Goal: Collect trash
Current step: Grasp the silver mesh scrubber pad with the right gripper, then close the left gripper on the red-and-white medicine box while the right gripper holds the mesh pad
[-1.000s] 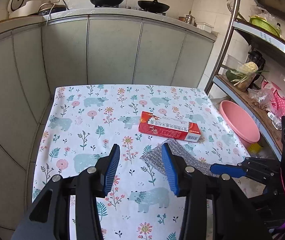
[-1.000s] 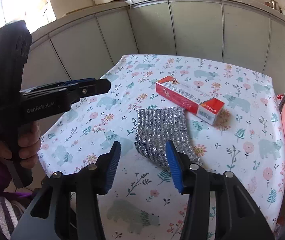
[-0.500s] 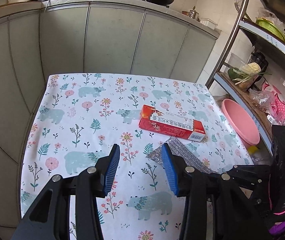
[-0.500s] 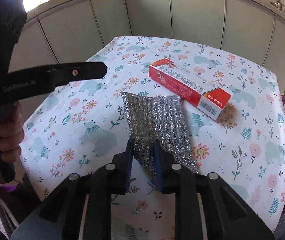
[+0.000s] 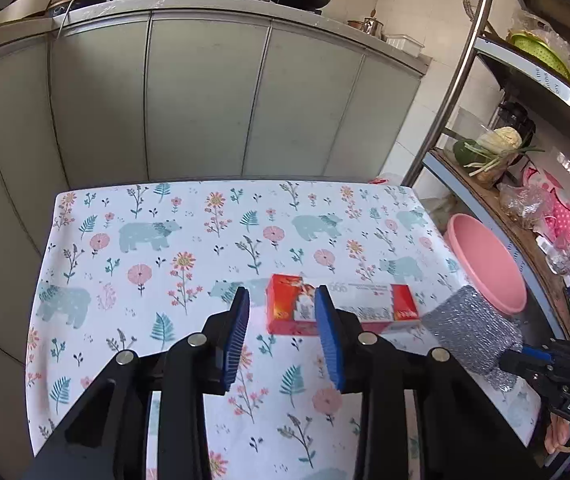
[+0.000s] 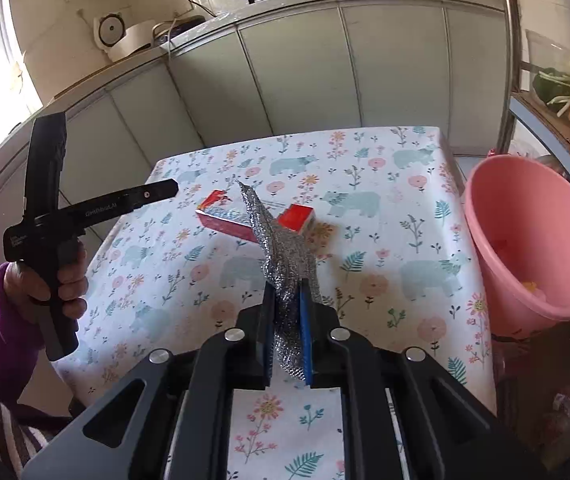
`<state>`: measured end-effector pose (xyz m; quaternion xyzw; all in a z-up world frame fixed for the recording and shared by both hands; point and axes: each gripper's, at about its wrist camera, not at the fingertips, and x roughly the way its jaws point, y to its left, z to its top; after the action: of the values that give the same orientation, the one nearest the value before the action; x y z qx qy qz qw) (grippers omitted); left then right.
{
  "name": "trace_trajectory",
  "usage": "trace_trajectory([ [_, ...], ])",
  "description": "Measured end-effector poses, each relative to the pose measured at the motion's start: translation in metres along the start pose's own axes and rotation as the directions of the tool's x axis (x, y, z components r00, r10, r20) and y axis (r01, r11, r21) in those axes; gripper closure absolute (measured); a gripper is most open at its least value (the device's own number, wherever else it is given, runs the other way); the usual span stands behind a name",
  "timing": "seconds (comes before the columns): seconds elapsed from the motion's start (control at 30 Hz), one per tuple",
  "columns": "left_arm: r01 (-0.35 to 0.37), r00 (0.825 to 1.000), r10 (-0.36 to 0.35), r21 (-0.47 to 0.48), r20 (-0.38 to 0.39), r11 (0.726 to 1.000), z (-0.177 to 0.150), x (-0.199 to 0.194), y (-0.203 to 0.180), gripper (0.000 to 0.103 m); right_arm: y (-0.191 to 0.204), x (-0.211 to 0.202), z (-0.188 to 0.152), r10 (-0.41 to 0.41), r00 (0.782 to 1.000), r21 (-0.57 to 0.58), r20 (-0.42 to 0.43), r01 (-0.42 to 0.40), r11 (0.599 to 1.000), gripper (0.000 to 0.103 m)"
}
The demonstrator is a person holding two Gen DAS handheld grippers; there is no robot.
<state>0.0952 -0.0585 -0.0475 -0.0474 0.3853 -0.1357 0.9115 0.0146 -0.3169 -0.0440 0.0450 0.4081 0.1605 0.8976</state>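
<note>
A red and white carton [image 5: 341, 308] lies on the floral tablecloth [image 5: 157, 264]. My left gripper [image 5: 285, 334] hovers over the carton's left end. Its jaws are closing, and that end shows between the blue pads [image 5: 327, 332] without them pressing on it. My right gripper [image 6: 287, 320] is shut on a silver mesh scouring cloth [image 6: 281, 248], which hangs lifted off the table in front of the carton [image 6: 225, 220]. In the left wrist view the mesh [image 5: 469, 332] hangs at the table's right edge from the right gripper [image 5: 525, 350]. The right wrist view shows the left gripper [image 6: 161, 192] from the side.
A pink basin [image 6: 525, 240] stands beside the table's right edge, with something yellow inside; it also shows in the left wrist view [image 5: 485, 264]. A metal shelf rack [image 5: 525, 184] with vegetables and bags is at the right. Grey cabinets [image 5: 205, 100] line the far side.
My right gripper closed on the silver mesh and lifted it off the table toward the right. My left gripper moved forward to the carton, and its jaws narrowed.
</note>
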Motion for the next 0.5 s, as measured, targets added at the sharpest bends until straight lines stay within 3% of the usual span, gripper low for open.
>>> trace_trajectory([
  [0.07, -0.098, 0.995, 0.098, 0.015, -0.004, 0.995, 0.005, 0.015, 0.004, 0.077, -0.001, 0.006, 0.001, -0.076, 0.997, -0.016, -0.007, 0.076, 0.997, 0.092],
  [0.17, -0.184, 0.982, 0.185, 0.037, -0.031, 0.982, 0.005, 0.038, 0.011, 0.079, -0.007, 0.014, 0.002, -0.083, 0.996, -0.003, -0.029, 0.083, 0.997, 0.092],
  [0.27, -0.167, 0.981, 0.17, 0.04, -0.093, 0.985, -0.004, 0.052, 0.011, 0.08, -0.005, 0.021, 0.005, -0.031, 0.999, 0.022, -0.042, 0.032, 0.999, 0.092],
  [0.5, 0.033, 0.992, -0.026, 0.054, -0.119, 0.998, -0.031, 0.025, -0.025, 0.082, -0.008, 0.037, 0.017, 0.008, 0.999, 0.049, -0.045, -0.006, 0.999, 0.092],
])
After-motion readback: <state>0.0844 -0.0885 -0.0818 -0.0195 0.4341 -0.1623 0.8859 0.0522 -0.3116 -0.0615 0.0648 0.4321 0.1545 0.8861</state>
